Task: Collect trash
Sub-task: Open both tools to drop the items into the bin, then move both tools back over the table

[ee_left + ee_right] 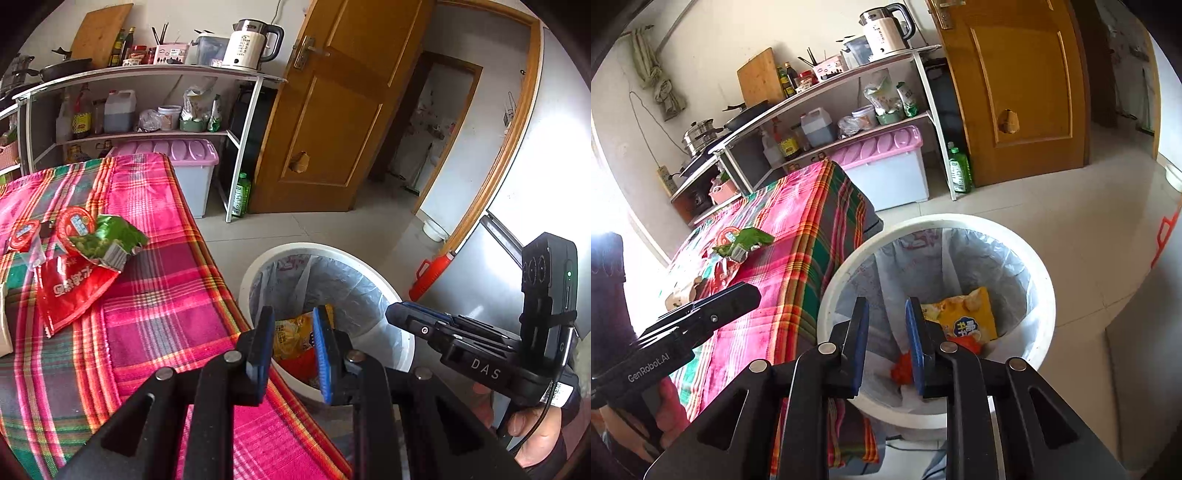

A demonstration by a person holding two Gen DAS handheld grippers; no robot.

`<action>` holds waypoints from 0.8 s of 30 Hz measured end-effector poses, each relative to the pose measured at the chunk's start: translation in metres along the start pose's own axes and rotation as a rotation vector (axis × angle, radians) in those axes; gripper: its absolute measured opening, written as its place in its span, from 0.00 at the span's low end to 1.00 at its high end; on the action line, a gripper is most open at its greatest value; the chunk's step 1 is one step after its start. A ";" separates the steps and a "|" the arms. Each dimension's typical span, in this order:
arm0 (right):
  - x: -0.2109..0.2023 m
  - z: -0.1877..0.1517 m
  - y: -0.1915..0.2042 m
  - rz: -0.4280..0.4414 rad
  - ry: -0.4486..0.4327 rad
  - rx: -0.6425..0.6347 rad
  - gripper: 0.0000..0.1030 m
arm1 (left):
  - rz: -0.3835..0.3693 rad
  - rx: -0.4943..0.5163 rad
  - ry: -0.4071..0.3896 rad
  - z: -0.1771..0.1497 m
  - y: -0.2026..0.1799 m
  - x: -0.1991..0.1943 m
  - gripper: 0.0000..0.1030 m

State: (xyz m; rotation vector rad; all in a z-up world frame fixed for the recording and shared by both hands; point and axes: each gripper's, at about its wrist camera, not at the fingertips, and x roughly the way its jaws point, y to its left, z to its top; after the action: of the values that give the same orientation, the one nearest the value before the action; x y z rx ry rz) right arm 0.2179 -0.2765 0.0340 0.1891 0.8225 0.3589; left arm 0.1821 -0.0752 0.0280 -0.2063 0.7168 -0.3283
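A: Where does the trash stand?

B: Split in two. A yellow snack bag [967,314] already lies in the lined white bin [1047,295], lower centre of the right wrist view. The rest sits on the desk [166,295] at the left of the left wrist view: a green wrapper [110,240], a red wrapper [70,291] under it, and two red-lidded jelly cups [74,223] just beside them.

A: And the tongs?

B: Both pairs are empty with the jaws standing apart. The left tongs [291,347] hang over the desk edge and the bin rim; the right tongs [886,339] hover right above the bin mouth. I judge that position suits dropping things in, since the bin stands on the floor tight against the desk side.

A: Anything in the way?

B: Little. The wrappers overlap, so lifting one may drag another, I think. Farther out, a shelf rack [147,74] with a kettle [251,44] and bottles fills the upper left, a pink-lidded storage box [173,151] sits below it, and a wooden door [332,110] stands upper centre, all well apart from the work.
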 end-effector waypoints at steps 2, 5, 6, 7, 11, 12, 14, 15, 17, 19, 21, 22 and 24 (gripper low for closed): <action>-0.002 0.000 0.007 0.008 -0.004 -0.012 0.22 | 0.017 -0.004 -0.017 -0.001 0.006 -0.010 0.22; -0.004 0.000 0.020 0.024 -0.007 -0.033 0.28 | 0.042 -0.015 -0.038 -0.004 0.016 -0.023 0.23; -0.005 0.001 0.023 0.029 -0.008 -0.039 0.30 | 0.051 -0.017 -0.045 -0.005 0.018 -0.028 0.24; -0.005 0.000 0.026 0.034 -0.008 -0.045 0.31 | 0.062 -0.019 -0.053 -0.006 0.022 -0.032 0.25; -0.004 -0.001 0.041 0.060 -0.005 -0.065 0.34 | 0.096 -0.032 -0.077 -0.011 0.035 -0.048 0.28; -0.003 -0.001 0.045 0.066 -0.002 -0.072 0.35 | 0.106 -0.037 -0.083 -0.012 0.039 -0.051 0.29; -0.001 -0.003 0.052 0.075 0.003 -0.083 0.36 | 0.123 -0.050 -0.095 -0.016 0.047 -0.058 0.36; 0.000 -0.004 0.055 0.080 0.006 -0.088 0.37 | 0.130 -0.056 -0.100 -0.017 0.051 -0.061 0.37; 0.002 -0.005 0.062 0.088 0.011 -0.097 0.38 | 0.147 -0.064 -0.109 -0.020 0.058 -0.067 0.38; 0.004 -0.005 0.068 0.098 0.015 -0.104 0.39 | 0.165 -0.069 -0.119 -0.022 0.064 -0.073 0.39; 0.005 -0.005 0.073 0.109 0.017 -0.110 0.39 | 0.181 -0.074 -0.129 -0.023 0.070 -0.078 0.39; 0.006 -0.005 0.075 0.114 0.019 -0.113 0.39 | 0.189 -0.077 -0.134 -0.025 0.073 -0.081 0.40; 0.008 -0.005 0.081 0.124 0.022 -0.120 0.39 | 0.208 -0.082 -0.144 -0.027 0.079 -0.087 0.41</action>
State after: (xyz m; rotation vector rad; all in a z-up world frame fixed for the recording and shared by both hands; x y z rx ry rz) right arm 0.1999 -0.1984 0.0493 0.1252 0.8102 0.5264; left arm 0.1206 0.0280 0.0375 -0.2282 0.6040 -0.0844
